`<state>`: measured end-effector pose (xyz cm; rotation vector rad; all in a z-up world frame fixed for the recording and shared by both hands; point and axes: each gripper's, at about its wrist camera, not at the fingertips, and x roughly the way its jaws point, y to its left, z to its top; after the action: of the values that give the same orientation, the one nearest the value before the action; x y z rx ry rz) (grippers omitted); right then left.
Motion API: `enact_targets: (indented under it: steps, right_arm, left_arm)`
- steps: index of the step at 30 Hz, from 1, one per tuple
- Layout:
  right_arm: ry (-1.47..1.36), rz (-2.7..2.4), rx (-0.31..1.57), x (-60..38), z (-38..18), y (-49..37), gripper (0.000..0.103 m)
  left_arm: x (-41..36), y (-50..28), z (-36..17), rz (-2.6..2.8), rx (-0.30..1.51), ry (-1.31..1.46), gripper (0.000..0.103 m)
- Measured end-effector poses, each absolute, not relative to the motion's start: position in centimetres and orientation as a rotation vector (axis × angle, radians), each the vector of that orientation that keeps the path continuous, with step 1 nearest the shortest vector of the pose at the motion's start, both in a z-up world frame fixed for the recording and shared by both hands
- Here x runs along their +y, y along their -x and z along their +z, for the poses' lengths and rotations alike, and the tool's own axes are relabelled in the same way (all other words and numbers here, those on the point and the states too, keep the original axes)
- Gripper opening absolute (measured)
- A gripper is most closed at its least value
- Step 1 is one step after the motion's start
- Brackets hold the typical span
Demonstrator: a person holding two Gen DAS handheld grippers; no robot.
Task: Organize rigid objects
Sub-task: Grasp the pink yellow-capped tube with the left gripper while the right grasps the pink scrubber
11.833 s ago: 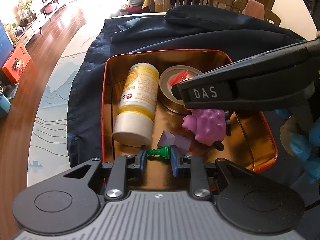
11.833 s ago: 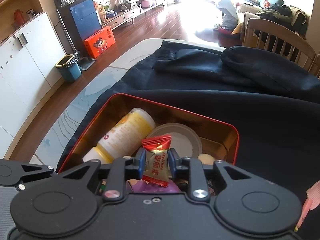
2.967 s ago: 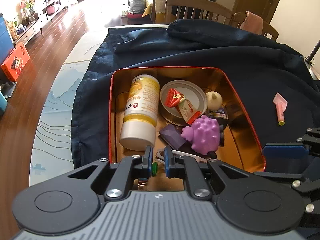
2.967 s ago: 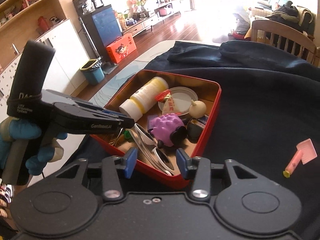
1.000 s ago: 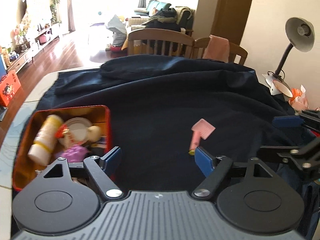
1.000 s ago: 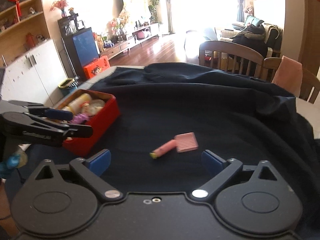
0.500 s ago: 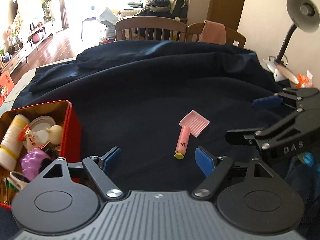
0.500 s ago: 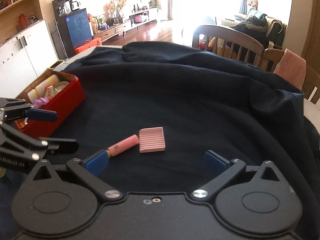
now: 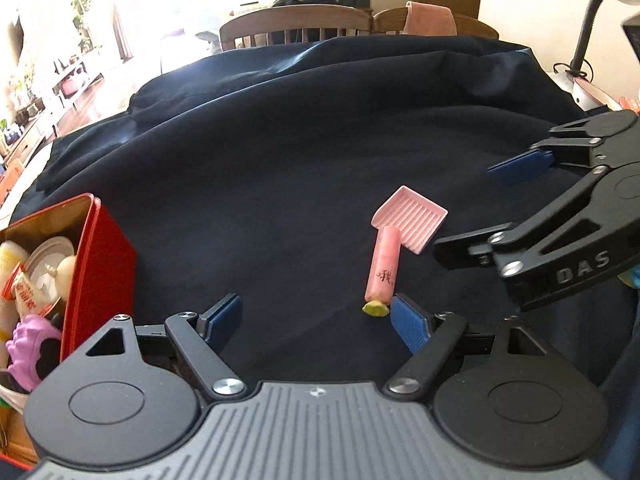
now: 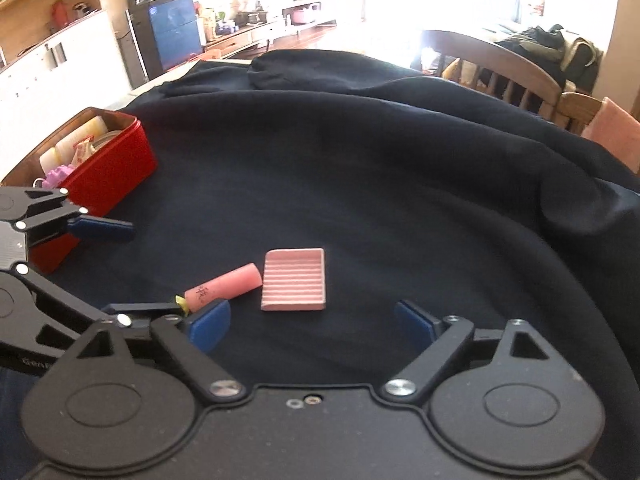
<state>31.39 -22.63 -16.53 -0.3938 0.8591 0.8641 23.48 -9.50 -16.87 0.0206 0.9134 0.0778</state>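
Note:
A pink toy scoop (image 9: 412, 220) (image 10: 294, 280) with a pink handle and a yellow-green tip lies on the dark navy cloth (image 9: 280, 160). My left gripper (image 9: 316, 318) is open and empty; its right fingertip is right beside the handle's tip. My right gripper (image 10: 311, 326) is open and its jaws are closing. The scoop lies just ahead of them and touches neither pad. Each gripper shows in the other's view: the right gripper (image 9: 494, 208) right of the scoop, the left gripper (image 10: 136, 270) left of it. The red tin (image 9: 100, 264) (image 10: 108, 172) holds several items.
The tin stands at the left on the cloth, with a bottle, a purple toy and a round lid inside. Wooden chairs (image 9: 296, 32) stand behind the table, one draped with a pink towel (image 9: 428, 18). A desk lamp (image 9: 588, 40) is at the far right. Cloth folds rise at the back.
Both grippers have come down and closer to the pink scoop, one on each side of it. The right gripper's jaws stand narrower than half a second ago. The tin has slid toward the left edge.

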Motion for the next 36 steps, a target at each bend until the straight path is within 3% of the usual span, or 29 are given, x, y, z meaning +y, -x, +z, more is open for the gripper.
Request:
enact_targets:
  steps: [7, 11, 15, 18, 21, 23, 25, 27, 29, 36]
  right_arm:
    - [0.424, 0.877, 0.867, -21.7, -17.4, -31.8, 0.069]
    - [0.422, 0.882, 0.875, -21.6, -17.7, -32.0, 0.055]
    - [0.412, 0.888, 0.862, -21.9, -17.7, -31.9, 0.051]
    - [0.407, 0.897, 0.854, -22.1, -17.6, -31.8, 0.040]
    - [0.414, 0.906, 0.846, -22.1, -17.5, -31.7, 0.039]
    - [0.417, 0.915, 0.845, -22.2, -17.5, -31.7, 0.039]
    - [0.418, 0.914, 0.843, -22.4, -17.5, -31.7, 0.039]
    - [0.407, 0.908, 0.845, -22.6, -17.4, -31.8, 0.039]
    - [0.394, 0.896, 0.849, -22.8, -17.2, -31.7, 0.039]
    - [0.354, 0.840, 0.859, -23.9, -16.7, -30.8, 0.039]
  left_arm:
    - [-10.5, -24.1, -17.6, 0.045, 0.911, -0.061, 0.081]
    - [-10.9, -24.5, -17.8, 0.032, 0.911, -0.077, 0.081]
    - [-11.4, -24.8, -17.9, 0.022, 0.903, -0.118, 0.081]
    - [-11.7, -25.0, -17.7, -0.004, 0.899, -0.134, 0.070]
    - [-11.8, -25.3, -17.6, -0.028, 0.904, -0.125, 0.057]
    - [-12.0, -25.4, -17.5, -0.047, 0.906, -0.128, 0.042]
    - [-11.9, -25.5, -17.4, -0.065, 0.914, -0.115, 0.033]
    - [-11.8, -25.7, -17.3, -0.071, 0.923, -0.104, 0.031]
    - [-11.7, -25.8, -17.2, -0.087, 0.933, -0.089, 0.020]
    - [-11.9, -25.4, -17.1, -0.092, 0.941, -0.099, 0.015]
